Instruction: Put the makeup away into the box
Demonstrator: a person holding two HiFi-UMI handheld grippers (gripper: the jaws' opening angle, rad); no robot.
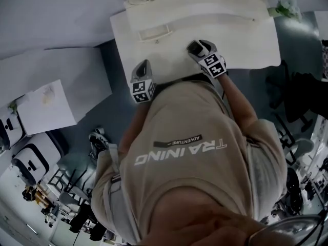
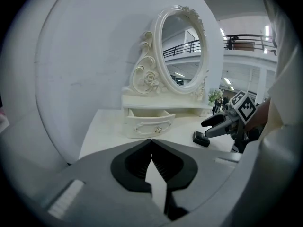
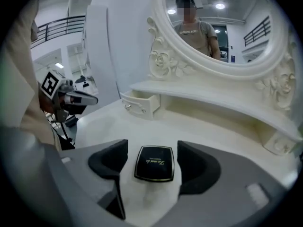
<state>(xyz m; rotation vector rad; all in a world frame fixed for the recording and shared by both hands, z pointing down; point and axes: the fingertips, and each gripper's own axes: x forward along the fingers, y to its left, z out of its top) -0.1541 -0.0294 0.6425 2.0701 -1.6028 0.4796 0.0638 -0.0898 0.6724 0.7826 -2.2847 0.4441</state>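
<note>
A black square makeup compact (image 3: 154, 163) with gold script lies flat on the white dressing table (image 3: 109, 122). It sits between the pads of my right gripper (image 3: 152, 149), which is open and does not touch it. In the left gripper view the same compact (image 2: 200, 138) lies just under the right gripper (image 2: 208, 128). The little white drawer (image 2: 149, 122) of the mirror stand is pulled out; the right gripper view has this drawer (image 3: 141, 103) beyond the compact. My left gripper (image 2: 152, 148) is shut and holds nothing, off to the left of the drawer. From the head, the left gripper (image 1: 145, 64) and the right gripper (image 1: 193, 46) reach over the table.
An ornate white oval mirror (image 2: 182, 51) on a carved stand fills the back of the table. A small green plant (image 2: 215, 96) stands by the stand's right end. The table's near edge (image 1: 169, 78) runs close to the person's body.
</note>
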